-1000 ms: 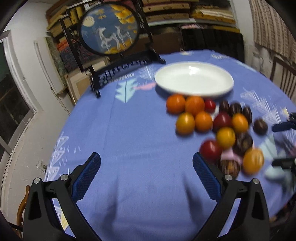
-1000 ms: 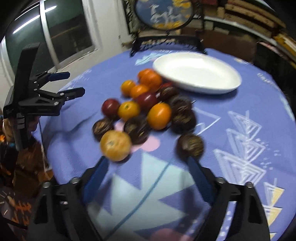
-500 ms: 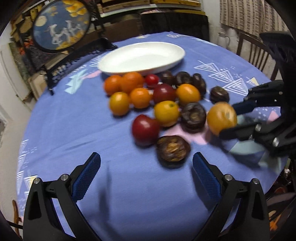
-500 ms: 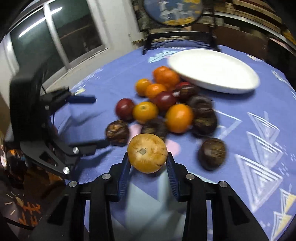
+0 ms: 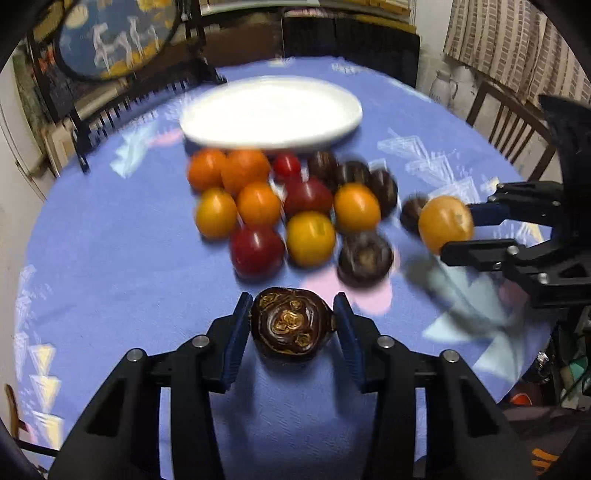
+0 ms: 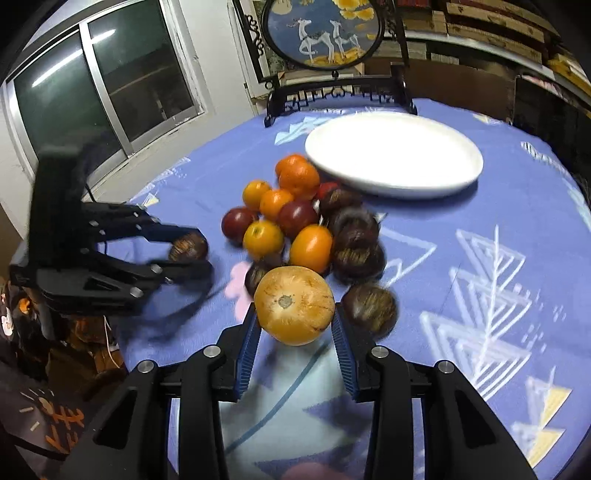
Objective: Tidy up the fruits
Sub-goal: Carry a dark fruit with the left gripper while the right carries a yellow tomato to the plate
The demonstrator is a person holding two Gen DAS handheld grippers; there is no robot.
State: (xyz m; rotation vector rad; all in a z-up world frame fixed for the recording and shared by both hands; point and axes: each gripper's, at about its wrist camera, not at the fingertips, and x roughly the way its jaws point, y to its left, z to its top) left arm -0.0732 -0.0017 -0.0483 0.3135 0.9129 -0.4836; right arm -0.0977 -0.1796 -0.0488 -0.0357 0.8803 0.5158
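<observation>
A pile of orange, red and dark brown fruits (image 5: 291, 206) lies on the blue tablecloth in front of a white oval plate (image 5: 271, 110) with nothing on it. My left gripper (image 5: 292, 301) has a dark brown fruit (image 5: 291, 328) between its closing jaws, and the blue pads press on both its sides. My right gripper (image 6: 295, 314) is shut on a pale orange fruit (image 6: 293, 304), held just above the cloth at the near edge of the pile (image 6: 295, 218). Each gripper shows in the other's view: right gripper (image 5: 458, 232), left gripper (image 6: 199, 251).
A round deer picture on a black stand (image 6: 321, 31) rises behind the plate (image 6: 393, 155) at the table's far edge. A window (image 6: 103, 85) is at the left, a wooden chair (image 5: 513, 122) beyond the right edge. One dark fruit (image 6: 369, 306) lies beside my right gripper.
The left gripper swung toward the pile and closed from wide open onto the dark brown fruit. The right gripper closed on the pale orange fruit and lifted it slightly.
</observation>
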